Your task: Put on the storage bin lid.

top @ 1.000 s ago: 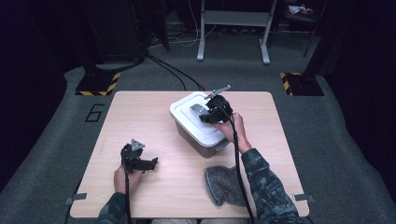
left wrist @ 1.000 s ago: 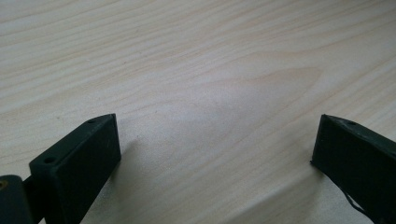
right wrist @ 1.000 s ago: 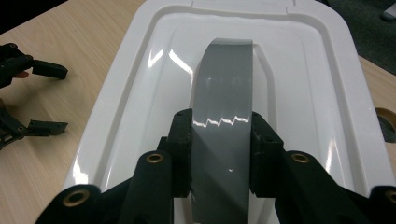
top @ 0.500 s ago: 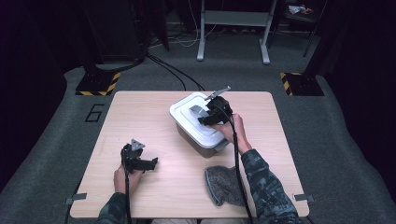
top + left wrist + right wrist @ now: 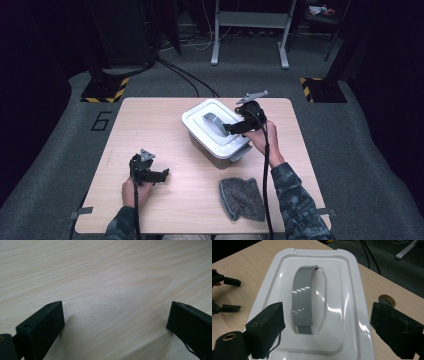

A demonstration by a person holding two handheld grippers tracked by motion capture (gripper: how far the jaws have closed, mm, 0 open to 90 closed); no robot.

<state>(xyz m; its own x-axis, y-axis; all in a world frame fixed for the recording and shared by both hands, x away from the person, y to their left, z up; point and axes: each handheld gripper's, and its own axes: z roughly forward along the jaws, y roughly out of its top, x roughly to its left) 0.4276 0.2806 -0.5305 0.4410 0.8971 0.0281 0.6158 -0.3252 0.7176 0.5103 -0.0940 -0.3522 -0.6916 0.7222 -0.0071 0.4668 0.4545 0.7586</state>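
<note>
A white lidded box (image 5: 212, 142) stands in the middle of the table, its lid (image 5: 342, 302) closed, with a grey strap handle (image 5: 305, 300) lying across a hollow in the top. My right gripper (image 5: 232, 128) hovers at the near right end of the lid. Its jaws have just been opening and now stand wide apart (image 5: 328, 315), with nothing between them and the handle (image 5: 214, 123) a little ahead. My left gripper (image 5: 162, 175) rests low at the front left of the table, open (image 5: 115, 312) over bare wood.
The light wooden table (image 5: 150, 125) has a crumpled grey cloth (image 5: 241, 198) near its front right edge. A round cable hole (image 5: 387, 300) sits in the tabletop beyond the box. Dark floor, cables and a stand's legs lie past the far edge.
The right gripper has drawn back from the lid's handle toward the right and its jaws have spread apart. The left gripper and the box have stayed put.
</note>
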